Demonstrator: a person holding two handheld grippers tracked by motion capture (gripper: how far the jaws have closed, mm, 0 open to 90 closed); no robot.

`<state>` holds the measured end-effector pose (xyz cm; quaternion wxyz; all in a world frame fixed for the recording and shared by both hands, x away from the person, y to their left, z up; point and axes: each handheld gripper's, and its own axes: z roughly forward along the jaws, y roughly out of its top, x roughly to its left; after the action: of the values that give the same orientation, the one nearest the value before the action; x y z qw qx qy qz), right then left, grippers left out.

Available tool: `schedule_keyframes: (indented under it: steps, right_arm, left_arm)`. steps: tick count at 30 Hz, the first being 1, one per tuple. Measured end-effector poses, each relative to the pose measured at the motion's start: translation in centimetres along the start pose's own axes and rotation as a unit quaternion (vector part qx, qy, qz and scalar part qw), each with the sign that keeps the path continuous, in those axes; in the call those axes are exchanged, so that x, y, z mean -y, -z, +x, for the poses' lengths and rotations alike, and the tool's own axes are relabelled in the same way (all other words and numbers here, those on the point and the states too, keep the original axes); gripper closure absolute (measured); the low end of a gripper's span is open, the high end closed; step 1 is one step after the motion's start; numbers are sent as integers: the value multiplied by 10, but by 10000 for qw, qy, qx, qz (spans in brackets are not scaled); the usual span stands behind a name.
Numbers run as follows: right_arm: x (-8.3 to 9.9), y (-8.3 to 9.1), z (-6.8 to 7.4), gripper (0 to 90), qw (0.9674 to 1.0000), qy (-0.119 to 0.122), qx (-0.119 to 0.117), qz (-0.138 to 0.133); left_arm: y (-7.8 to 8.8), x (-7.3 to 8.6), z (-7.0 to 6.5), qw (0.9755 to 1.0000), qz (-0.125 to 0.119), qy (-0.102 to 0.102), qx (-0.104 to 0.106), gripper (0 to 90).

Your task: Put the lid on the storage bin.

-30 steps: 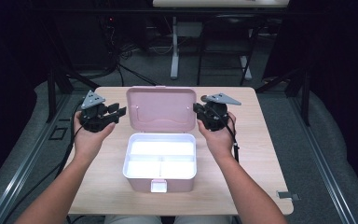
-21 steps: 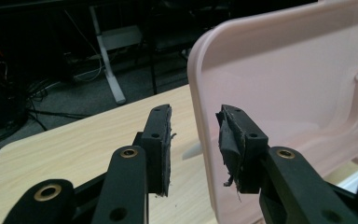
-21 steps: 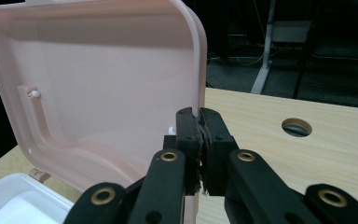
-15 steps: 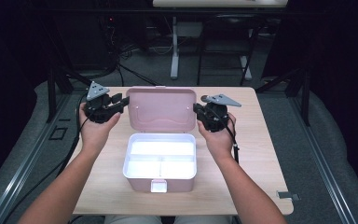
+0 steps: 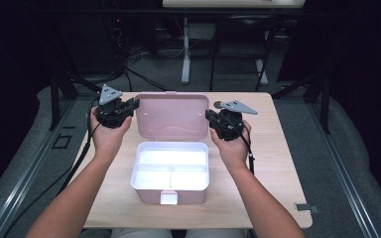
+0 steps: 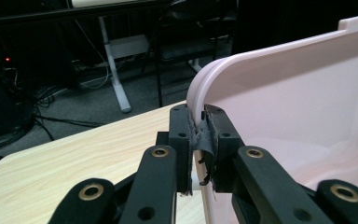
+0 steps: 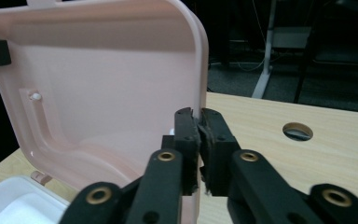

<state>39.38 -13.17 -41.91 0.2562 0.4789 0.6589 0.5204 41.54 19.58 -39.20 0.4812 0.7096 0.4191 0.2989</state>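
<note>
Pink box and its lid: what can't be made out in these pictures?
- Lid outer face: turned away in every view.
- Front latch: too small in the high view to tell its state.
- Box: cut off by the right gripper view's bottom edge.
- Lid rim inside the left gripper: hidden by the pads.

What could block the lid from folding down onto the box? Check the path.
Nothing visible. The box lies open below the lid, its compartments bare. The left gripper, whose jaws have just been closing, and the right gripper each clamp a side edge of the lid, outside the box's rim.
</note>
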Motion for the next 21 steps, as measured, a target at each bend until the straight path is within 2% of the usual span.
schedule_keyframes:
  steps: [6,12,16,21]
  right_arm:
    - [-19,-2,1,814,9999,27,31,-163]
    - [-35,-4,3,806,9998,96,91,-144]
    - [-35,-2,5,802,9998,107,82,-173]
    - [-32,5,6,796,9997,46,-4,-242]
  left_arm:
    - [2,0,-1,10000,-33,-14,12,825]
    - [6,0,-1,10000,-19,-27,62,820]
    - [12,-3,1,9995,-190,63,237,776]
    - [19,-2,-2,9995,-183,-30,245,771]
